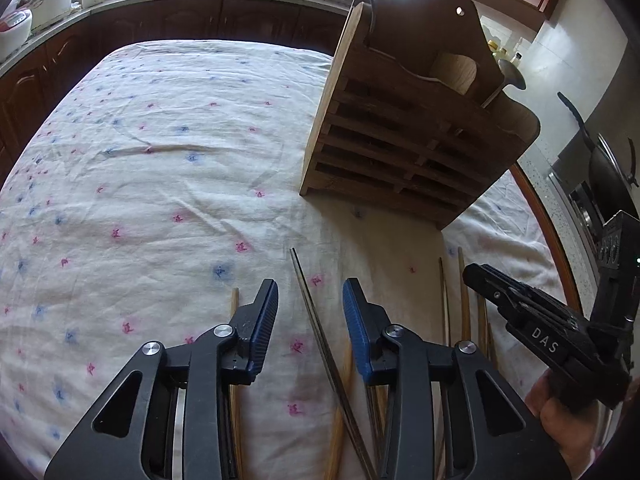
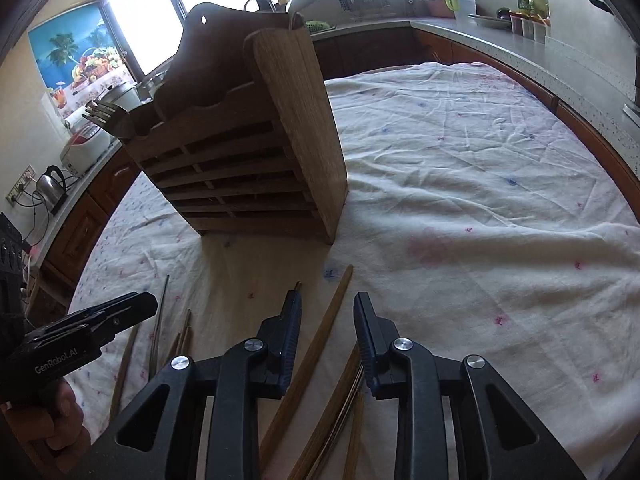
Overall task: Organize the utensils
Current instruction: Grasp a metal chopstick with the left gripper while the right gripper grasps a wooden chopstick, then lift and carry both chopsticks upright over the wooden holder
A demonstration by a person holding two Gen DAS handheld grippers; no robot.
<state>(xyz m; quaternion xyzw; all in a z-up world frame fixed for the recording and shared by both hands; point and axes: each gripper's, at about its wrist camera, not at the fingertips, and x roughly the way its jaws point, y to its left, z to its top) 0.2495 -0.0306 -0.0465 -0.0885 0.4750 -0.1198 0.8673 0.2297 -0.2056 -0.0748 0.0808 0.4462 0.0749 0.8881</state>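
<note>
Wooden slatted utensil holder (image 1: 404,136) stands on the flower-print white cloth (image 1: 160,160) covering the worktop. Near its base lie thin wooden and dark metal chopsticks (image 2: 316,344), partly hidden by both grippers, so uncountable. Left gripper (image 1: 310,312) and right gripper (image 2: 328,320) gape, empty.

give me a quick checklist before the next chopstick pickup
1. Left tongs open: ok.
2. Dark chopstick lies between the left jaws: ok.
3. Right tongs open: ok.
4. Wooden chopstick lies between the right jaws: ok.
5. Wooden holder upright on the cloth: ok.
6. Free slot in the holder for chopsticks: cannot tell.
</note>
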